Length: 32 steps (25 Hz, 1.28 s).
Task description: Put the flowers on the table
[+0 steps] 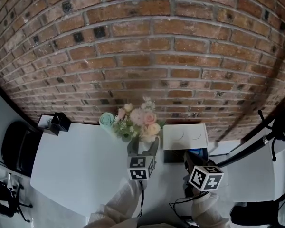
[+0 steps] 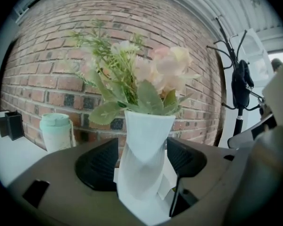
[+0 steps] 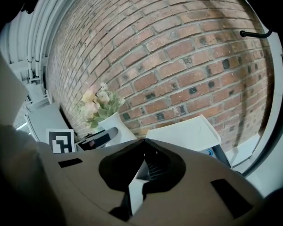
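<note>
So the left gripper (image 2: pixel 142 161) has its jaws pressed in on the waist of the white vase (image 2: pixel 148 131), one pad on each side. The flowers (image 2: pixel 151 74) stick out the top, pink and cream heads with a lot of green. In the head view the whole thing is over the right part of the white surface (image 1: pixel 76 165), close to the brick wall (image 1: pixel 147 46) and just beside a white box (image 1: pixel 184 136). Can't tell if the base is down on the surface or a bit off it, because the gripper body hides the bottom. The right gripper (image 3: pixel 142 145) is pinched closed with nothing in it, off to the side near the box.

What I'd worry about: the vase looks smooth and has a twisted shape, so I think that hold could slip or let it rotate between the pads. The bouquet probably makes it top heavy too. If the jaws let go while it's leaning or not fully down, my guess is it tips over. The box on one side and the mint cup (image 1: pixel 106 119) on the other are both near enough to get knocked. The right gripper is free, so it could steady the vase, but a clumsy nudge from it might be what topples the thing
</note>
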Tool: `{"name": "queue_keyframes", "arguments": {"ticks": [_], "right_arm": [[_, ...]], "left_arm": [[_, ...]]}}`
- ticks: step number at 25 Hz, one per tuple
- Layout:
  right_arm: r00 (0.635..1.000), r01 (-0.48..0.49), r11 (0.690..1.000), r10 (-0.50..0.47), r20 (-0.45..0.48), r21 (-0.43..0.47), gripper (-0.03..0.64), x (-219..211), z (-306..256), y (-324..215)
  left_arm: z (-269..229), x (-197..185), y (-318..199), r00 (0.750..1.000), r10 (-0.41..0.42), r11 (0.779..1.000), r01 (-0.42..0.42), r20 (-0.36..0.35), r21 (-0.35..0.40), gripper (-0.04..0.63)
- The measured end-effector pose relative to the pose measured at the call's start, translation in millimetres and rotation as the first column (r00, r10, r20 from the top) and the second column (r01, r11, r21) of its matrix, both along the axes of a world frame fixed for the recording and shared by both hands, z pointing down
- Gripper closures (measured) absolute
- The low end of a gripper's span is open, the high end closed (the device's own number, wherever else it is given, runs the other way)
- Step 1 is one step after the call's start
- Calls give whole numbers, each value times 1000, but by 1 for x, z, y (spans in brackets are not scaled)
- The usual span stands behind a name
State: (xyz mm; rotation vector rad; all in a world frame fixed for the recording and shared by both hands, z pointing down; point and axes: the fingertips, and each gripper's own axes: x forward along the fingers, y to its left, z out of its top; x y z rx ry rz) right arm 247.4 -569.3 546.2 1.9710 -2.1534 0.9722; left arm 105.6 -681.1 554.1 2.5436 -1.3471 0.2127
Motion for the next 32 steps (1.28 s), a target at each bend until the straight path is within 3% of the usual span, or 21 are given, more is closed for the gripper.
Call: {"name": "queue_keyframes", "arguments": {"ticks": [14, 19, 20, 22, 25, 27, 32], "right_arm": [[1000, 22, 998, -23, 4, 58, 594, -15, -24, 20], [1000, 31, 996, -31, 1, 81, 594, -22, -35, 30], [1000, 30, 996, -30, -2, 86, 594, -22, -39, 32], [999, 31, 995, -30, -10, 97, 594, -25, -45, 37], [999, 37, 993, -35, -15, 115, 594, -30, -54, 43], [999, 43, 991, -41, -12, 123, 594, -36, -57, 48], [998, 67, 988, -64, -20, 143, 594, -50, -66, 62]], "left_arm": [[-14, -9, 47, 1000, -17, 996, 18, 11, -85, 291], [-29, -13, 65, 1000, 6, 998, -5, 18, -61, 292], [-33, -15, 69, 1000, -2, 999, 3, 22, -52, 317], [-41, -21, 76, 999, -29, 999, 30, 38, -28, 454], [-51, -22, 88, 998, -16, 1000, 17, 58, -8, 482], [-57, -23, 98, 998, -2, 1000, 2, 66, -3, 537], [-70, -30, 122, 998, -3, 1000, 2, 65, 13, 569]]}}
